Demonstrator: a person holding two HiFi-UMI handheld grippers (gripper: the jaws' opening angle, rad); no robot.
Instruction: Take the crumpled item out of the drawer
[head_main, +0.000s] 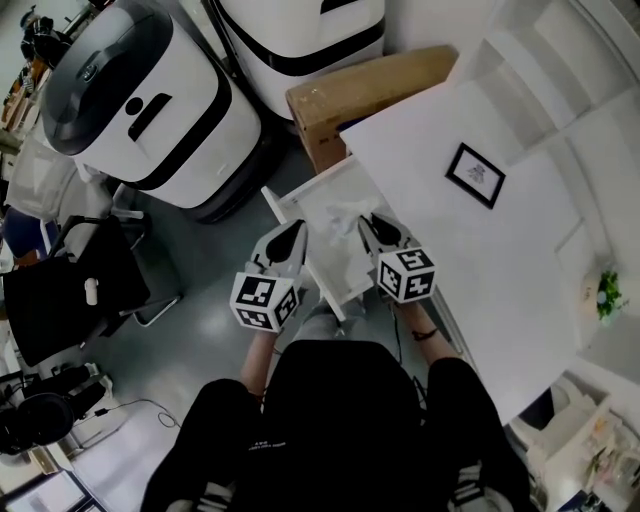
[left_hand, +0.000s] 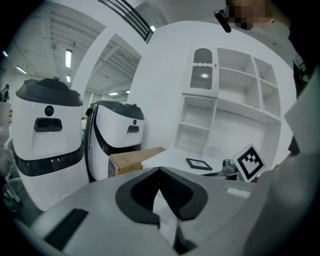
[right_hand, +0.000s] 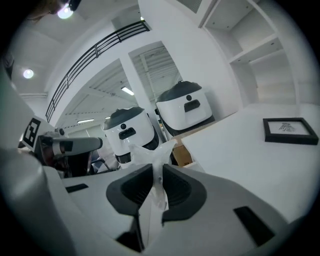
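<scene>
A white crumpled paper wad (right_hand: 156, 156) sticks up between the jaws of my right gripper (right_hand: 160, 169), which is shut on it. In the head view this right gripper (head_main: 368, 222) hovers over the open white drawer (head_main: 283, 215), and the crumpled paper (head_main: 345, 222) shows pale just beside its tip. My left gripper (head_main: 292, 235) hangs over the drawer's left side, level with the right one. In the left gripper view the left gripper (left_hand: 160, 170) has its jaw tips touching, with nothing held between them.
The drawer slides out from under a white desk (head_main: 480, 260) that bears a small black picture frame (head_main: 475, 175). A cardboard box (head_main: 360, 95) and two large white-and-black machines (head_main: 140, 100) stand beyond the drawer. A black chair (head_main: 70, 290) is at the left.
</scene>
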